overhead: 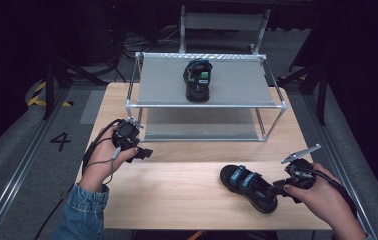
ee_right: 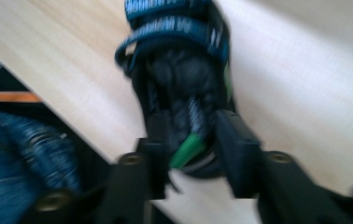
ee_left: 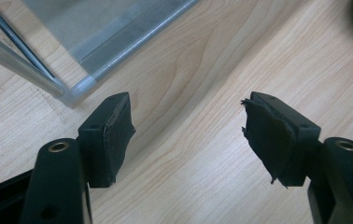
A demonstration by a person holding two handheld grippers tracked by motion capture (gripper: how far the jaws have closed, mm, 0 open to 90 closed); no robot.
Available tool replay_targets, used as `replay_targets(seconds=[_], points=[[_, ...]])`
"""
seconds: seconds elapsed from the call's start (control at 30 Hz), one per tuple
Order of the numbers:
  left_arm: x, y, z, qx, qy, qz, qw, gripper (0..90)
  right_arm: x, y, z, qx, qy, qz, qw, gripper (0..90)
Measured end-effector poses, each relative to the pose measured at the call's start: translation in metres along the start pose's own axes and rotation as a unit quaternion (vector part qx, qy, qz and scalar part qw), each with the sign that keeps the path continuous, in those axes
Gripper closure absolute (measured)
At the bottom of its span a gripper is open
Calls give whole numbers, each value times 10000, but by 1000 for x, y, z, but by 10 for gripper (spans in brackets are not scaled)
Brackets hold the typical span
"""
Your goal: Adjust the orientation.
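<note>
Jaws of right gripper (ee_right: pixel 188 154) clamped on heel of black-and-blue sandal (overhead: pixel 249 187), lying on wooden table (overhead: pixel 177 195) in front of shelf rack (overhead: pixel 207 105). Left gripper (ee_left: pixel 188 135): jaws spread, empty, just beside rack's front-left corner. Second sandal (overhead: pixel 198 80): on rack's top shelf.

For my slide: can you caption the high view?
One sandal on the rack, another gripped by the right hand-held gripper.
</note>
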State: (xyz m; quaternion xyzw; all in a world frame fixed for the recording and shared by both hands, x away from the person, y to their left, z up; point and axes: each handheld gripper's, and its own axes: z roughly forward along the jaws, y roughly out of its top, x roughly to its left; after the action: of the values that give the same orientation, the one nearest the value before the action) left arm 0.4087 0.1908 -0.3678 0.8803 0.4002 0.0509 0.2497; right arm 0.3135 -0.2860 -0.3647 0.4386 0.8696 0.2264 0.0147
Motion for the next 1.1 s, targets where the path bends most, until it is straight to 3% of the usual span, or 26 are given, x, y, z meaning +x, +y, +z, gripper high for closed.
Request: replay_targets(seconds=[0.1,0.27,0.37,0.43,0.47,0.53,0.57,0.63,0.77,0.93,1.03,1.1], points=[[0,0,1,25,-18,-17,10000,325,-2,8,5,-107,-188,-428,9988,504],[0,-1,3,42,-43,-39,10000,321,-12,20,34,57,-101,-855,9963,442],[1,-2,4,46,-10,-56,10000,319,-15,25,48,186,-129,-1002,9947,460],[1,-2,6,87,10,-17,10000,317,-16,29,55,198,-158,-1080,9938,549],[1,-2,6,87,10,-17,10000,317,-16,29,55,198,-158,-1080,9938,549],[1,-3,6,110,-15,-12,9999,317,-17,32,56,271,-52,-949,9951,709],[1,-3,7,100,-4,-5,10000,317,-16,33,56,293,1,-779,9965,731],[2,-4,7,130,-17,8,9999,318,-16,36,53,344,-48,-663,9972,778],[3,-7,8,113,18,-50,9999,318,-17,43,53,281,-117,-464,9985,795],[1,-7,8,154,20,-11,9999,318,-33,60,52,-33,-103,77,9999,797],[1,-7,8,161,-1,-46,9999,318,-46,71,60,-66,-230,169,9996,783],[3,-7,8,142,14,-48,9999,318,-51,75,65,49,-309,192,9993,785]])
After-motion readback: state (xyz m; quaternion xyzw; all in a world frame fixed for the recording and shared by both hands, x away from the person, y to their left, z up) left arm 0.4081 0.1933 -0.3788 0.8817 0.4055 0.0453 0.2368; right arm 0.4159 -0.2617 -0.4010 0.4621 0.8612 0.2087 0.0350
